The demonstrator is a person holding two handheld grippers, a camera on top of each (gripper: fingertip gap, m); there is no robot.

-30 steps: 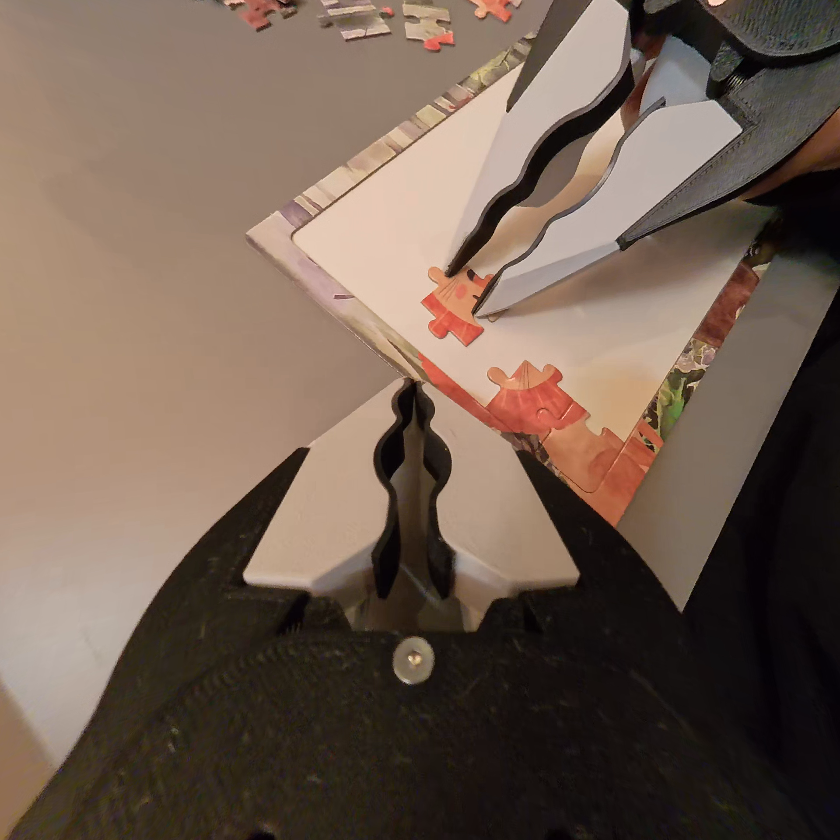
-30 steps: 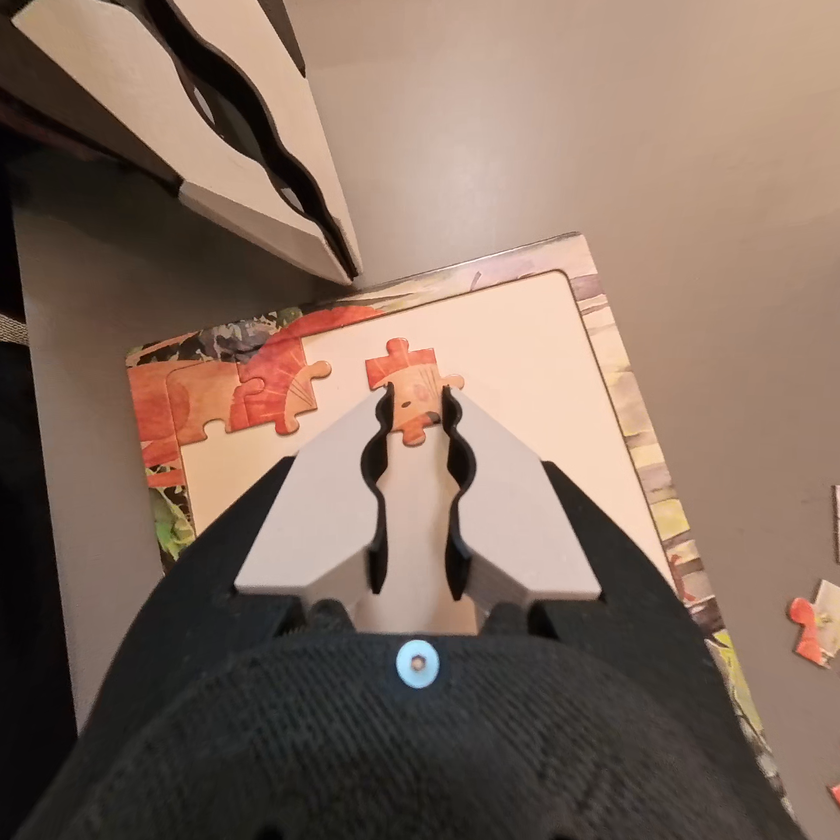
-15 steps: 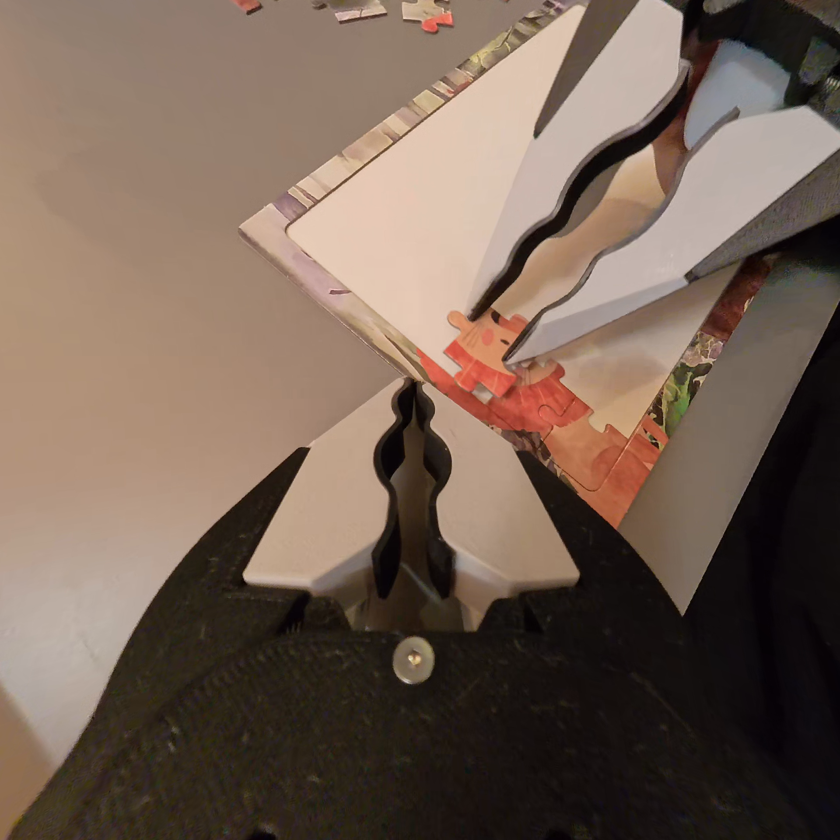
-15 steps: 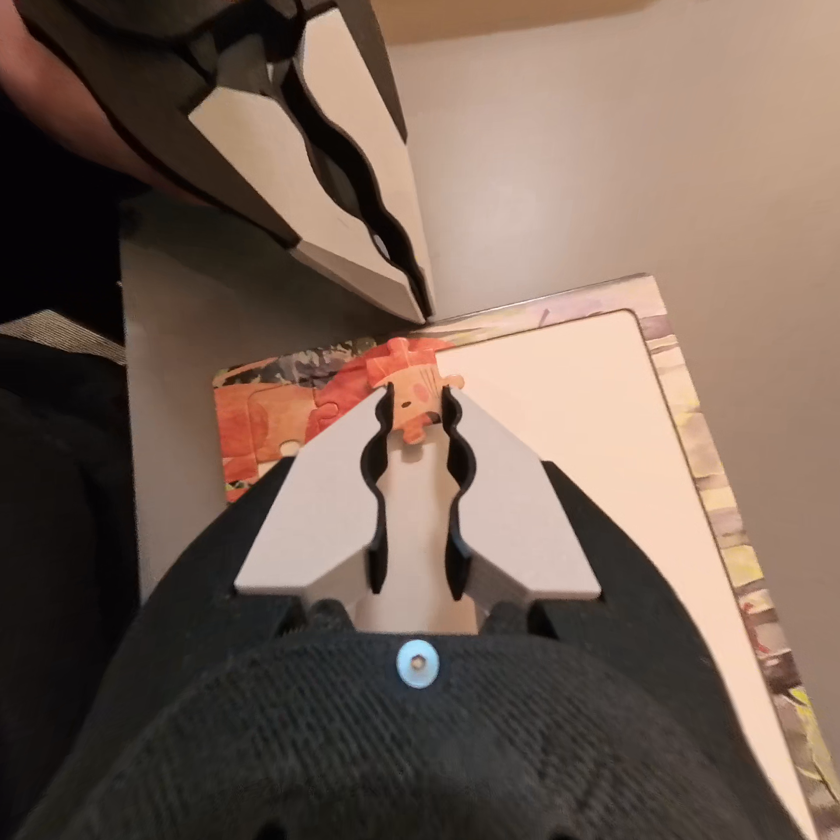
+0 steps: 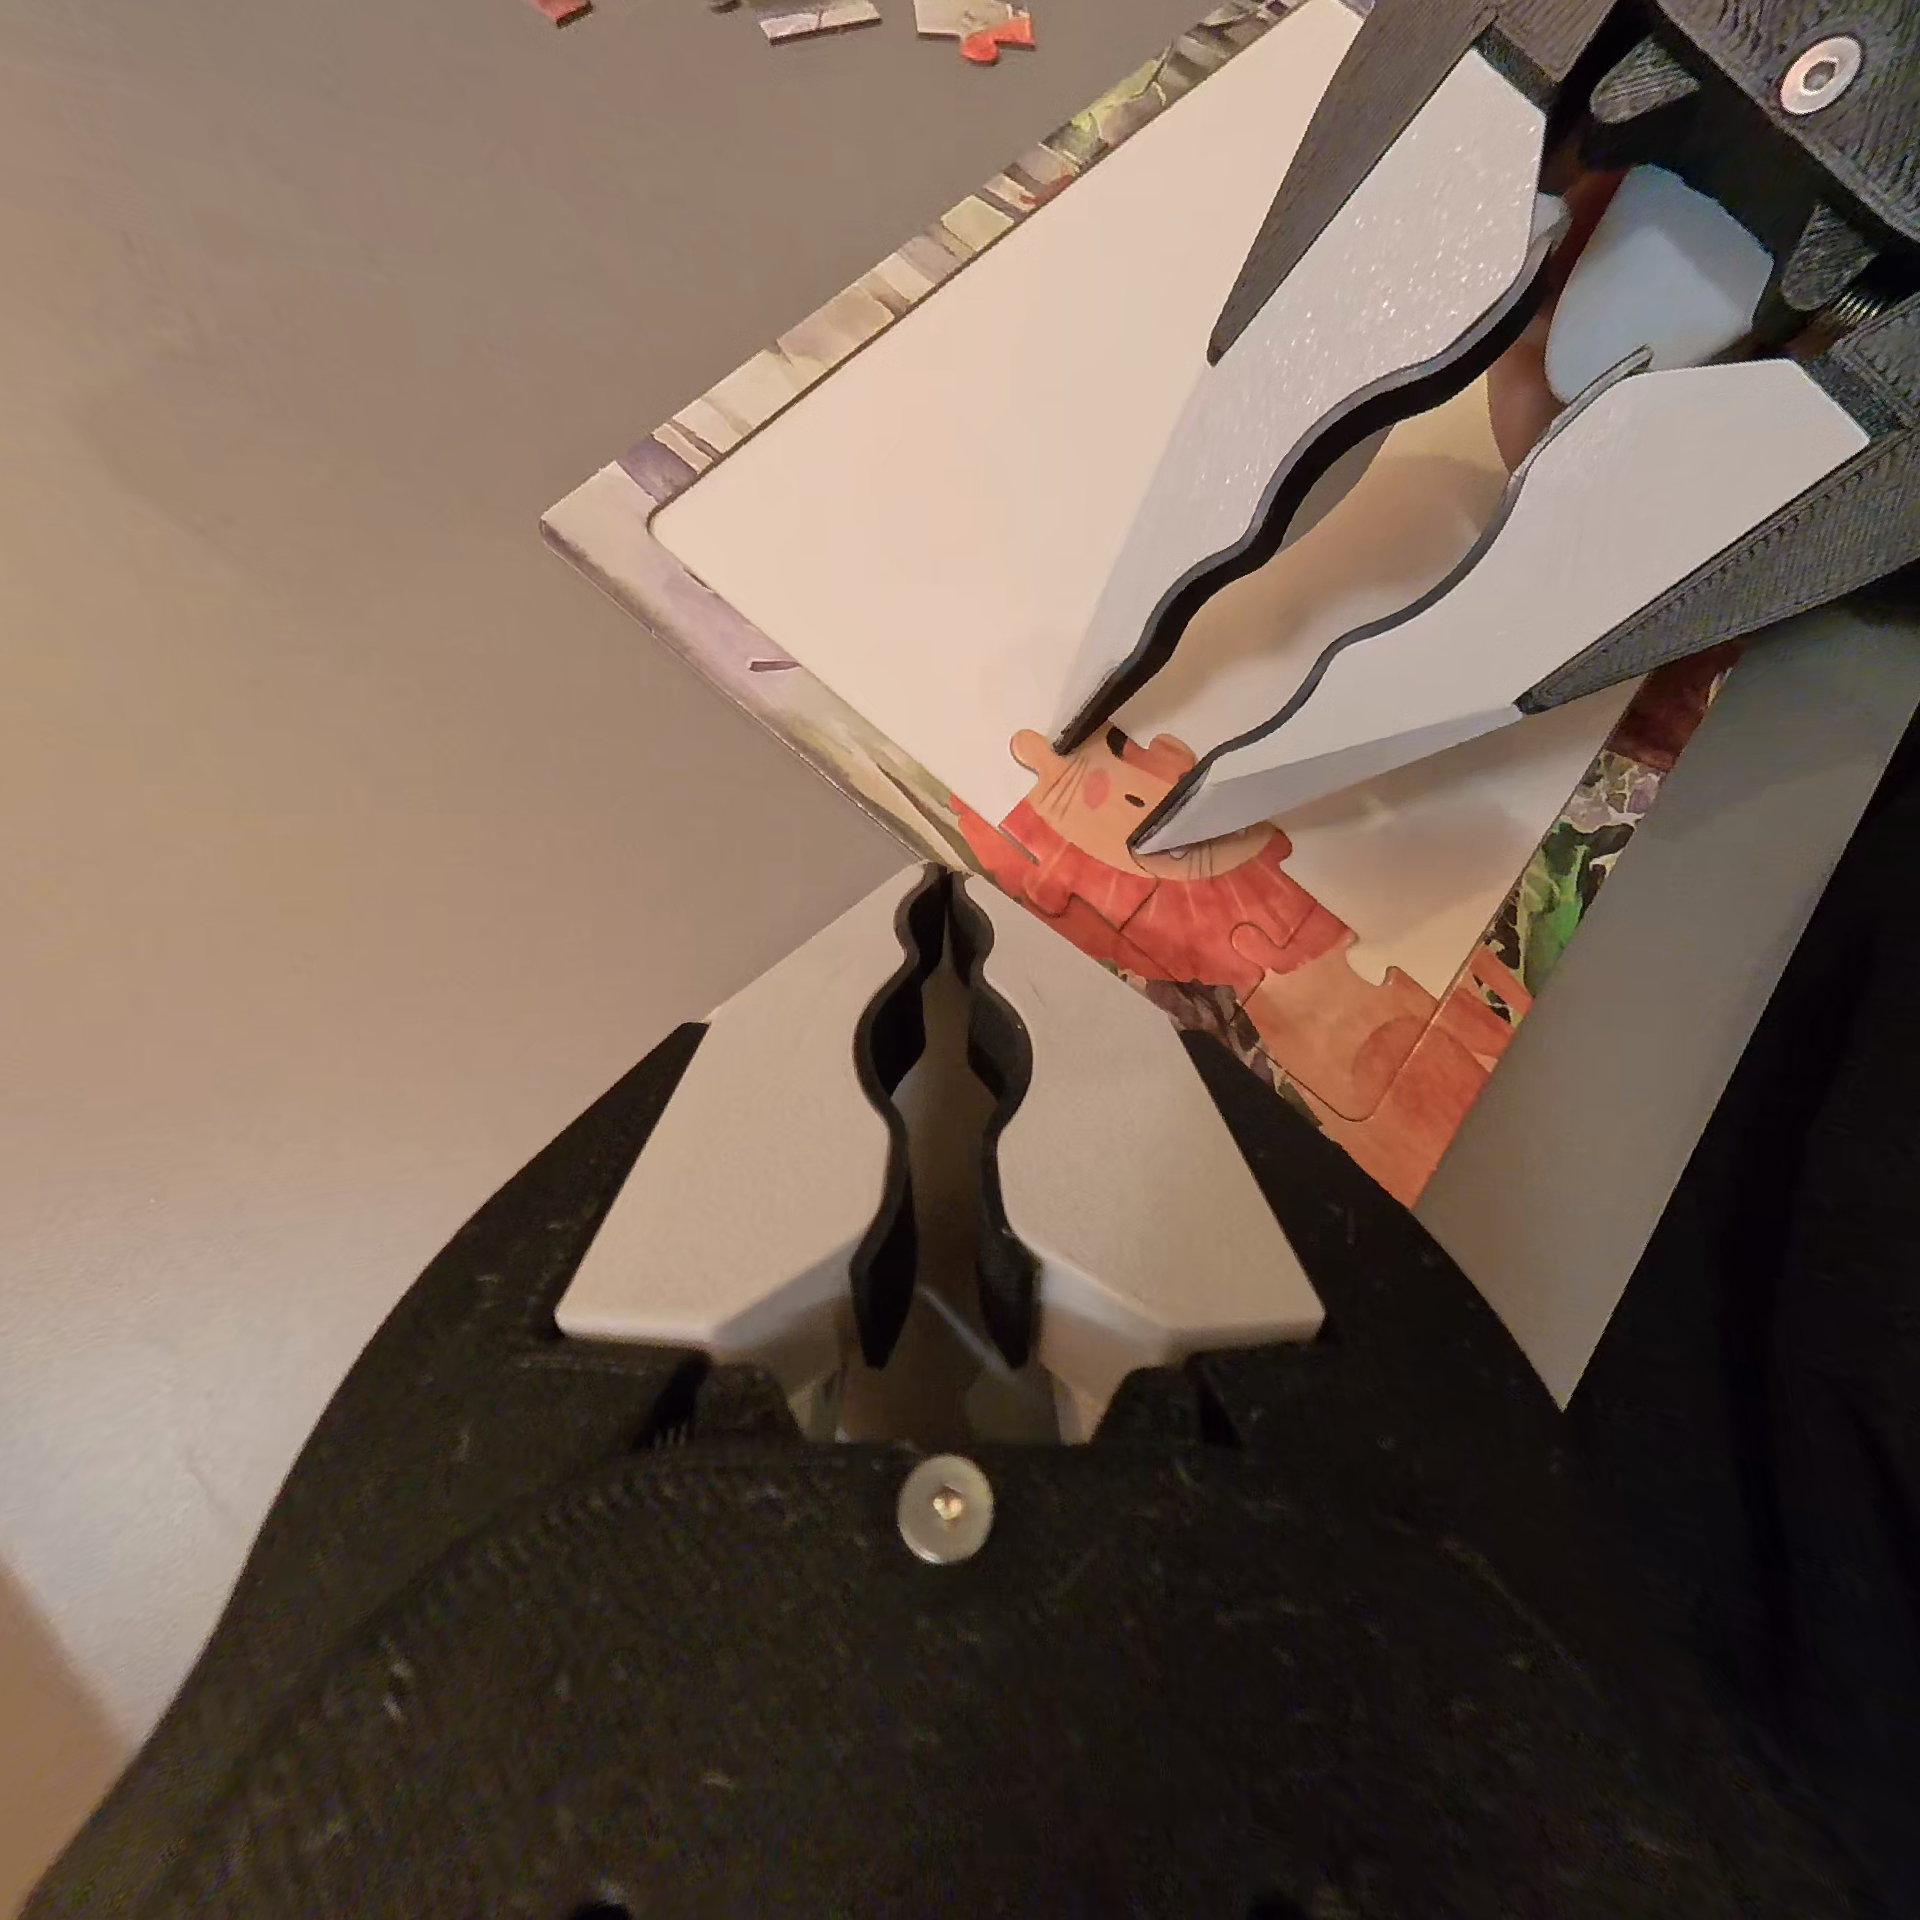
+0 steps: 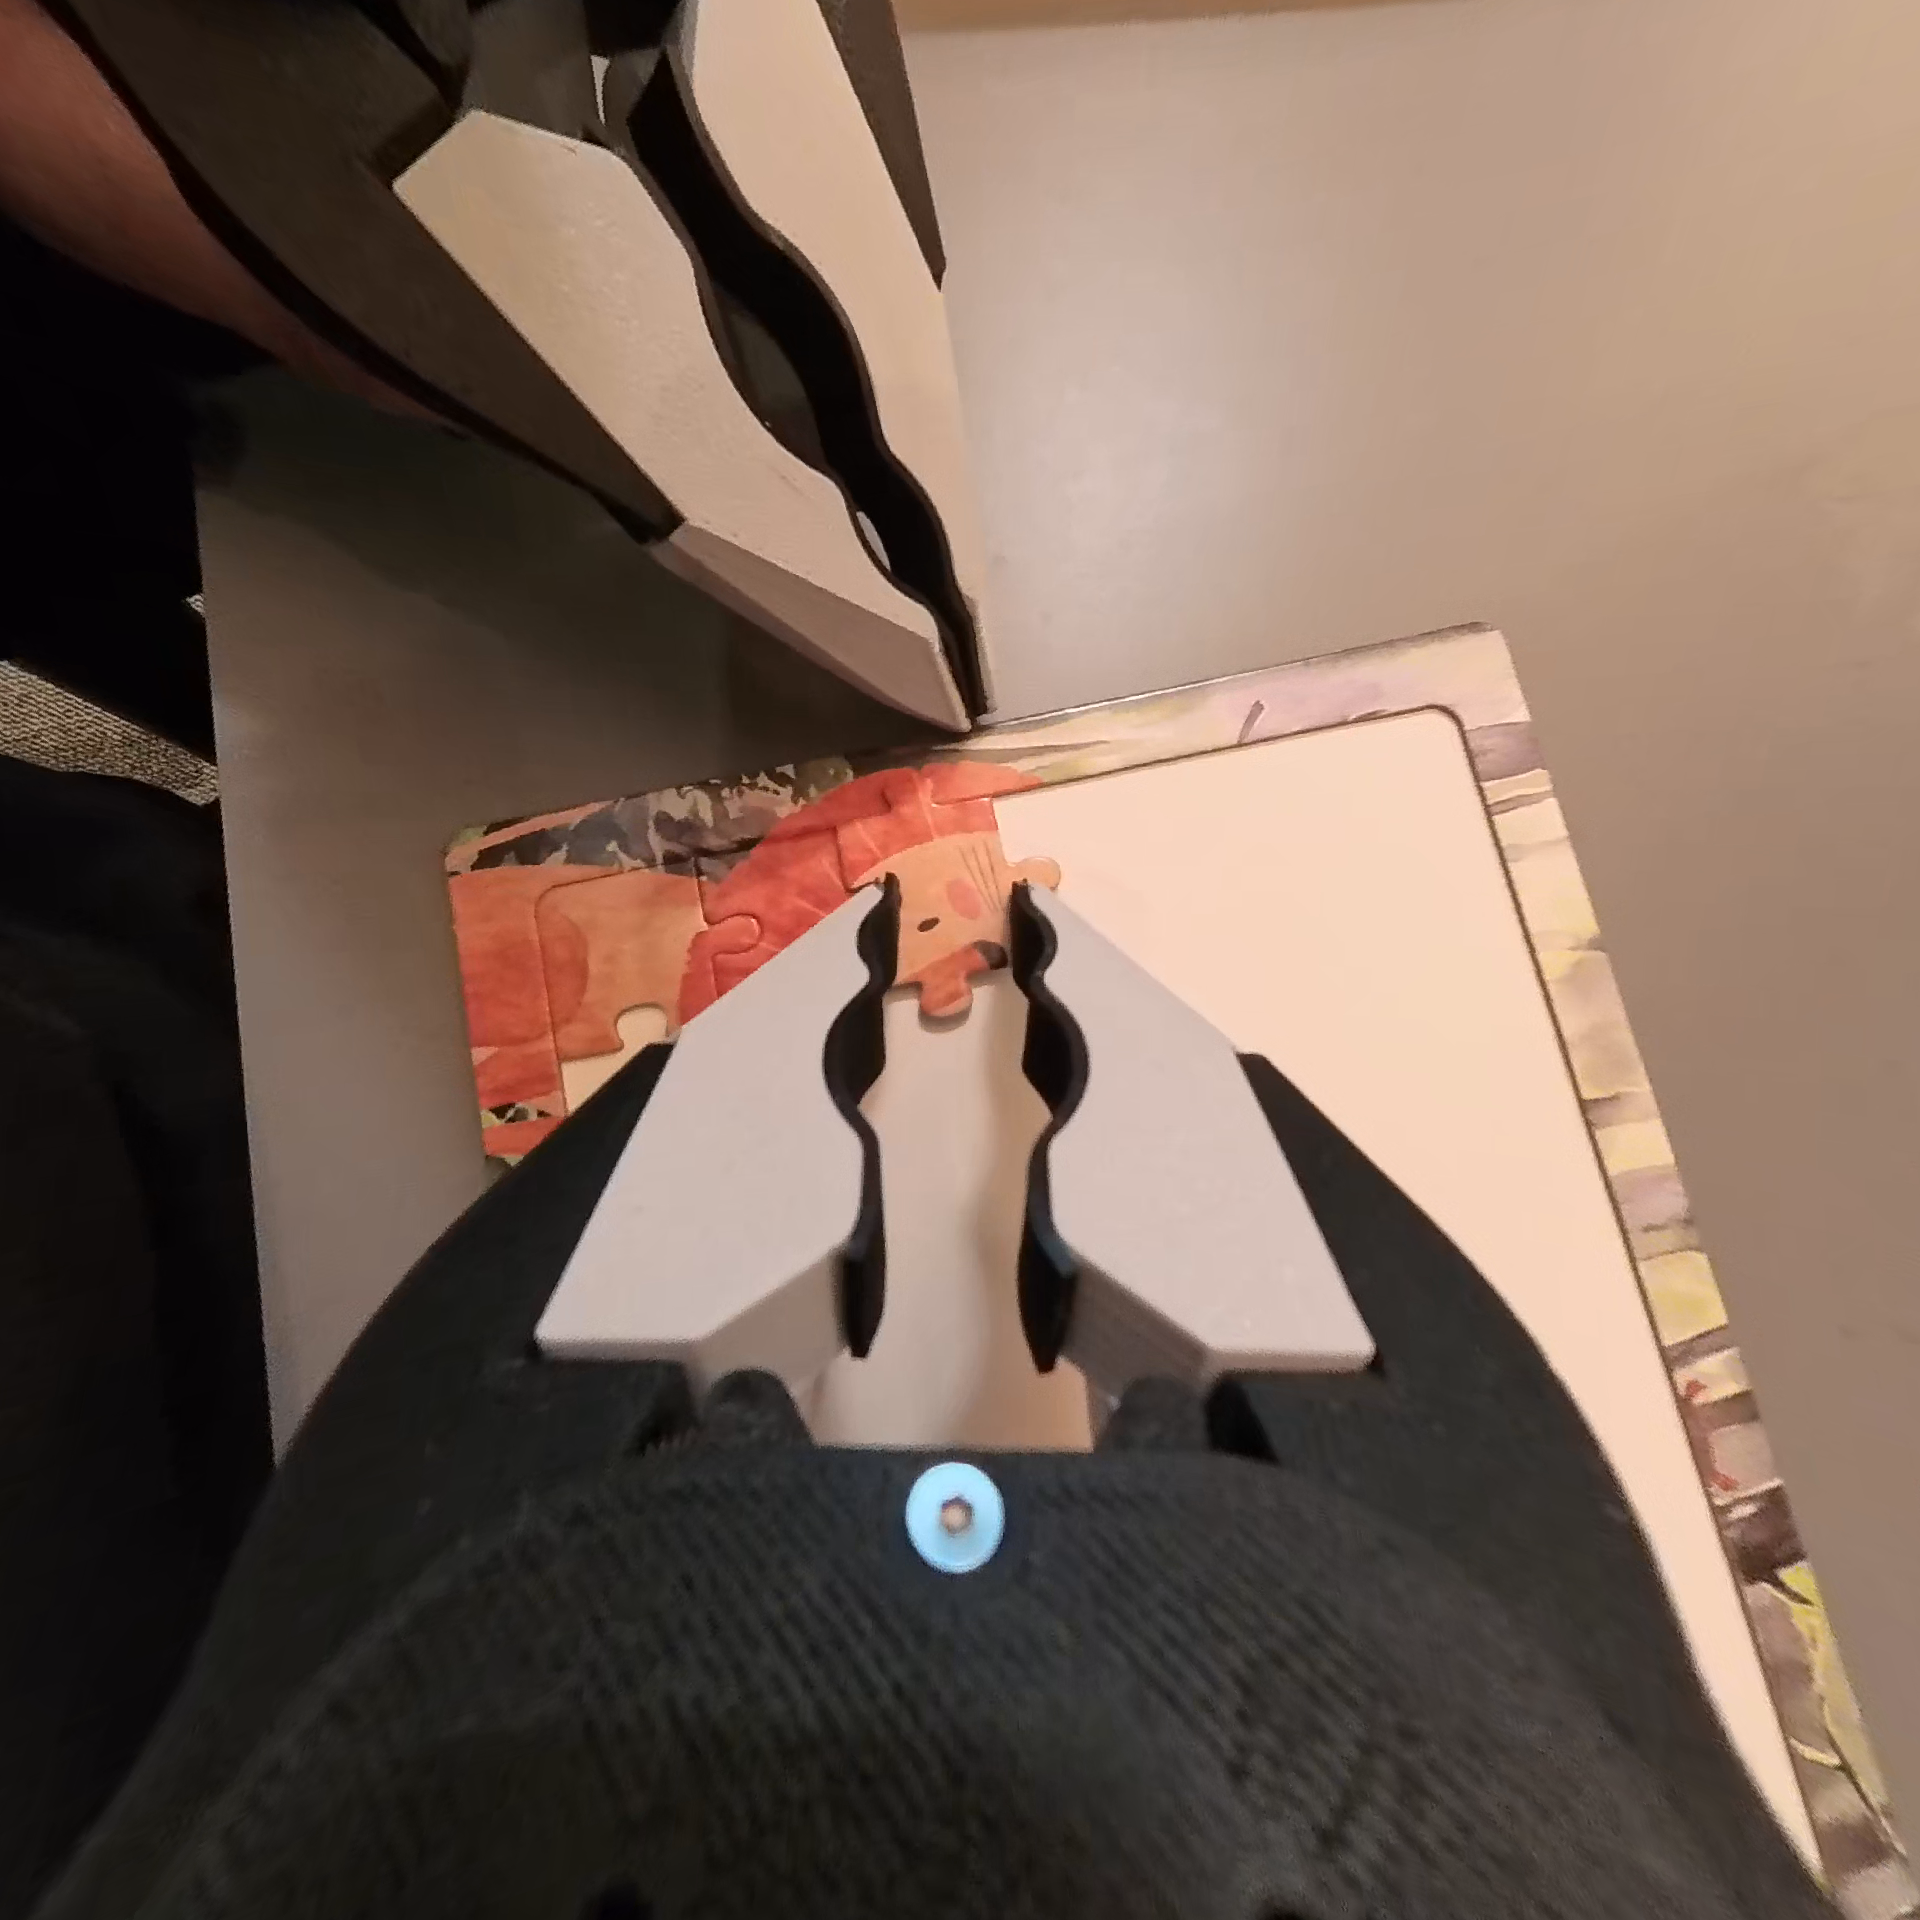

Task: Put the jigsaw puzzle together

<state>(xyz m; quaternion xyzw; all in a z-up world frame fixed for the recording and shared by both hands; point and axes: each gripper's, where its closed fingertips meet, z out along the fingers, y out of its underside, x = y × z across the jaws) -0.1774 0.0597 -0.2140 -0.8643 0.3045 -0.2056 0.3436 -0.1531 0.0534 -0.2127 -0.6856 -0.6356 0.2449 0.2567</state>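
Moved: right claw (image 6: 951, 883) has carried the piece (image 6: 951, 914) from the bare middle of the tray (image 5: 935, 499) to the tray's near-left corner region, against the placed pieces (image 5: 1226, 935); left claw (image 5: 945, 878) has stayed at the tray's edge.
Right claw: spread slightly, its two wavy black-edged grey fingers straddling the piece, tips touching it on either side; whether it squeezes or only presses down, I cannot tell.
Left claw: pressed together, empty, tip just beside the tray's left edge, over the surface (image 5: 312, 520).
Piece: flat card, orange and red, knobbed outline, painted animal face; lies in the tray, butting the red placed pieces along the left edge.
Placed pieces: a short interlocked row, red and orange, running to the tray's near corner.
Tray: flat square card, rounded white recess, painted border of grey, green and purple; most of the recess bare.
Loose pieces (image 5: 977, 26): a few small ones at the surface's far edge, well apart from the tray.
Surface: smooth, matte grey.
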